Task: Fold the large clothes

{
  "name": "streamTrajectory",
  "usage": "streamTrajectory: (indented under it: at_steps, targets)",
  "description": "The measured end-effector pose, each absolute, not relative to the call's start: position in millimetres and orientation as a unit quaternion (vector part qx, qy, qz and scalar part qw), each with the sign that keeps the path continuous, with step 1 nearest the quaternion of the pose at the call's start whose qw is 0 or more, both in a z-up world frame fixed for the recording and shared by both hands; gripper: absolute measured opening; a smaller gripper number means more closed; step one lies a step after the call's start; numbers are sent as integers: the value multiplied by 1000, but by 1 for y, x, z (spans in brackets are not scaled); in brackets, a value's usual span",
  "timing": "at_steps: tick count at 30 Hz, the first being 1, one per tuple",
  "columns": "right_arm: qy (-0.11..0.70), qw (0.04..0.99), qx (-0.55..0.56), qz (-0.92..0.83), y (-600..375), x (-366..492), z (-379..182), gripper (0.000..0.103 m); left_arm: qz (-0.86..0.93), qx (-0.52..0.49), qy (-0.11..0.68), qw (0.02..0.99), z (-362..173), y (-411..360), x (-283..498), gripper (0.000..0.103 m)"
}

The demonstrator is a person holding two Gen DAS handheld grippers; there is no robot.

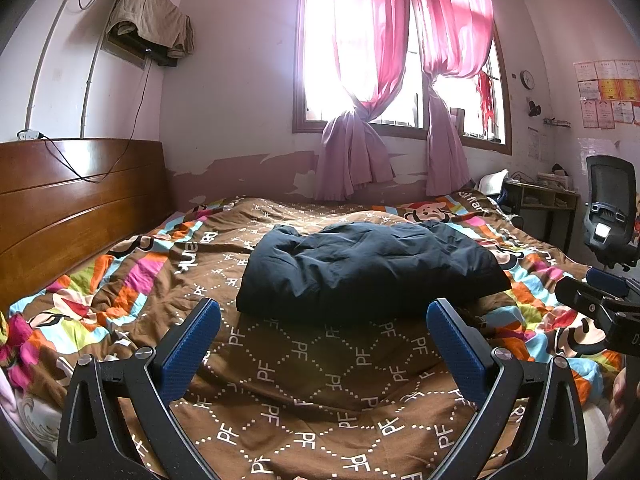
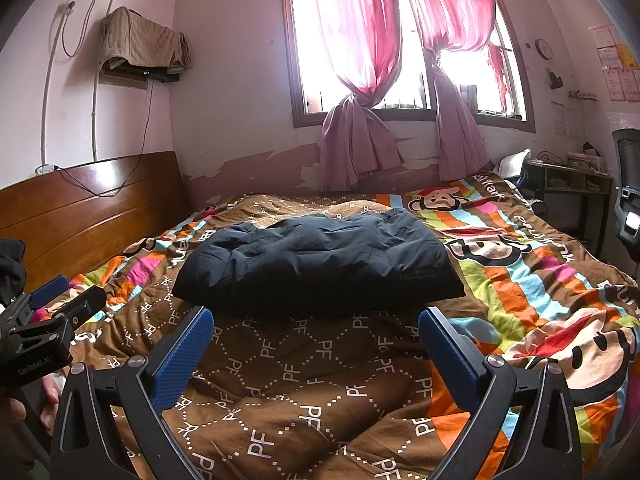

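Note:
A dark navy garment (image 1: 368, 266) lies folded into a puffy rectangle in the middle of the bed, also seen in the right wrist view (image 2: 316, 260). My left gripper (image 1: 326, 320) stands open just short of its near edge, blue pads (image 1: 190, 350) spread wide with nothing between them. My right gripper (image 2: 316, 326) is likewise open before the garment's near edge, holding nothing. Each gripper shows in the other's view: the right gripper (image 1: 600, 304) at the right edge, the left gripper (image 2: 60, 304) at the left edge.
The bed carries a brown patterned quilt (image 1: 304, 384) with colourful striped borders. A wooden headboard (image 1: 76, 208) stands at the left. Pink curtains (image 1: 372, 80) hang over the window behind. A desk (image 1: 540, 200) and a black office chair (image 1: 612, 212) stand at the far right.

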State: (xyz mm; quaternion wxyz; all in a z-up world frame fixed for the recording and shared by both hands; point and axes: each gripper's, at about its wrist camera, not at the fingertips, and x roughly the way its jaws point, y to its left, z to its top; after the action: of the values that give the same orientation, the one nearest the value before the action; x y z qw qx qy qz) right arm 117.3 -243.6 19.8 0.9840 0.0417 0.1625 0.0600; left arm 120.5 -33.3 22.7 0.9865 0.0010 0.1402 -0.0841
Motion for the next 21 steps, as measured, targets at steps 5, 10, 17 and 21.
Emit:
streamTrajectory:
  at_steps: [5, 10, 17, 21]
  targets:
    - [162, 984, 42, 60, -243, 117, 20, 103, -85, 1, 141, 986, 22, -33, 120, 101]
    - [162, 984, 41, 60, -243, 117, 20, 103, -84, 1, 141, 986, 23, -34, 120, 101]
    - [162, 984, 41, 60, -243, 117, 20, 103, -85, 1, 141, 986, 22, -33, 120, 101]
    - [163, 984, 41, 59, -242, 118, 20, 103, -85, 1, 141, 986, 22, -33, 121, 101]
